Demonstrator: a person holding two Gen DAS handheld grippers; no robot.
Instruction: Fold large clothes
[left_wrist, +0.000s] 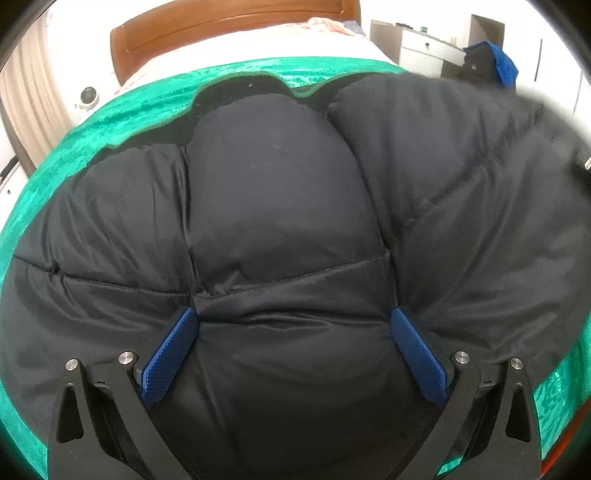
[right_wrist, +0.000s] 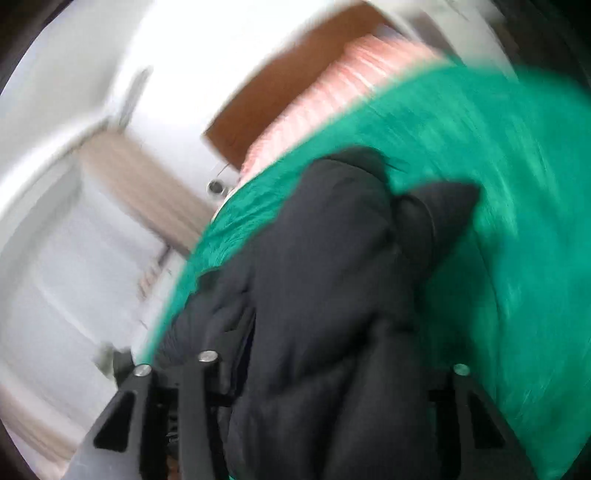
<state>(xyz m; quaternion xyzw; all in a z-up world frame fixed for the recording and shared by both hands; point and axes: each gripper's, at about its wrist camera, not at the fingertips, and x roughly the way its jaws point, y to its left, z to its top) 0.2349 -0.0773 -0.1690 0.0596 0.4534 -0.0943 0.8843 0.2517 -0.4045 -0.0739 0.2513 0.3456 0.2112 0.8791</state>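
1. Left wrist view: a black padded jacket (left_wrist: 280, 206) lies spread over the green blanket (left_wrist: 122, 110) on the bed, filling most of the picture. It is laid out there, I'd say, because the bed gives room to fold something this bulky.
2. The left tongs (left_wrist: 293, 332) point steeply down onto the jacket. Their blue pads (left_wrist: 170, 354) stand wide apart, one on each side of a puffy panel, with the cloth bulging up between them. They look pressed into the filling rather than pinching it: spread, probably holding the body flat while the other side is worked.
3. At the far end are the wooden headboard (left_wrist: 229, 26) and a white dresser (left_wrist: 424, 48); they play no part.
4. Right wrist view: this picture is badly smeared. A thick fold of the jacket (right_wrist: 325, 295) runs up between the arms of the right tongs (right_wrist: 325, 391), over the green blanket (right_wrist: 498, 166).
5. The right pads are buried under the cloth. The arms stand part-way in and the fold sits bunched between them, so I judge they pinch the jacket, likely to carry that side over.
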